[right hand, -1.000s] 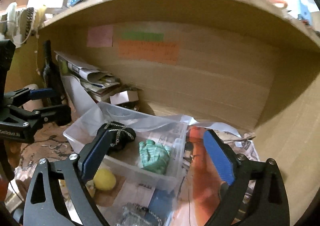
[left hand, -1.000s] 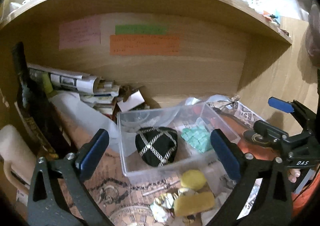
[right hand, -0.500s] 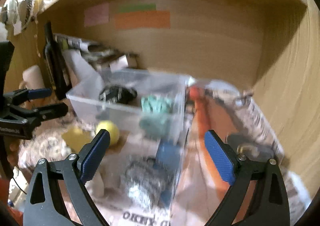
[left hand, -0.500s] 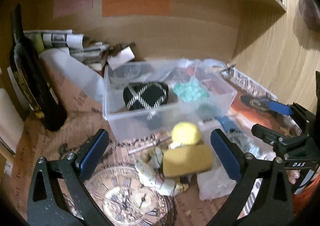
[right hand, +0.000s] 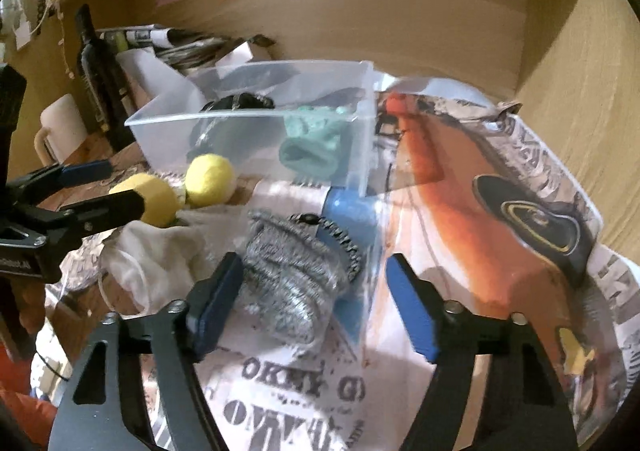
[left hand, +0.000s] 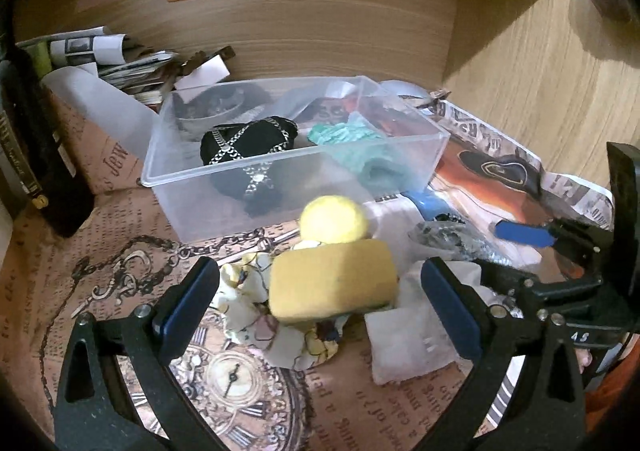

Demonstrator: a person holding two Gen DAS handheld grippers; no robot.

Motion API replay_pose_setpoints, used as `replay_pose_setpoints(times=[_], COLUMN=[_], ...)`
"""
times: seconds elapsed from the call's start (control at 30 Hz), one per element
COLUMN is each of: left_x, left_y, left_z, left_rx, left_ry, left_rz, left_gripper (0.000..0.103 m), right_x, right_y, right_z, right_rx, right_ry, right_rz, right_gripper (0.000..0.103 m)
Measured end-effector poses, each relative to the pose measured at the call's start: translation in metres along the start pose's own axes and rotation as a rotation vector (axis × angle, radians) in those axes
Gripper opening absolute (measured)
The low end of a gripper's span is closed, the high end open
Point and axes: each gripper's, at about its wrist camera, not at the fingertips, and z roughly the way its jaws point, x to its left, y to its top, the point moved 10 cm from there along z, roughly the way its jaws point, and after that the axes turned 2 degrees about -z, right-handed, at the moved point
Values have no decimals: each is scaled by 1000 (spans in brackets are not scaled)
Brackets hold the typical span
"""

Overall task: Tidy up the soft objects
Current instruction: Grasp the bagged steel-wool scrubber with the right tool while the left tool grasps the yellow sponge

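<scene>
A clear plastic box (left hand: 248, 167) holds a black pouch with silver chain (left hand: 246, 141) and a teal cloth (left hand: 344, 135); the box also shows in the right wrist view (right hand: 256, 115). In front of it lie a yellow ball (left hand: 334, 219), a yellow sponge (left hand: 334, 285), a crumpled floral cloth (left hand: 244, 291) and a white cloth (left hand: 412, 343). My left gripper (left hand: 320, 305) is open, its fingers either side of the sponge. My right gripper (right hand: 312, 305) is open just above a grey knitted bundle in a clear bag (right hand: 292, 279). The ball (right hand: 210, 181) and sponge (right hand: 150, 197) show at left.
A dark bottle (left hand: 44, 155) stands at the left, with rolled papers (left hand: 92, 51) and a stack of clutter behind. A wooden back wall (left hand: 320, 23) and side wall (left hand: 560, 83) close the shelf. Printed paper (right hand: 500, 191) covers the surface. A white mug (right hand: 60, 127) stands far left.
Both grippers have dropped and tilted down toward the surface. The left one has closed in on the sponge, the right one on the grey bundle. Both stay open.
</scene>
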Motion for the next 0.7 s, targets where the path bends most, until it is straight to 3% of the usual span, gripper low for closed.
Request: replay_pose_setpoints(times=[0.3,0.47,0.7], left_x=[-6,-2,2], left_y=[-5,0,23], left_z=[7,2,-23], left_rx=[35,14,-77], left_ry=[-46,-53,-38], left_rz=[-1,-28,-23], left_gripper=[62,60,59], right_x=[8,8,7], right_y=[-3,6,26], right_z=[0,-5,-18], right_rx=[6,-37,-101], right_ry=[50,48,42], right_rz=[-18,-9,-17], right_gripper=[28,15,13])
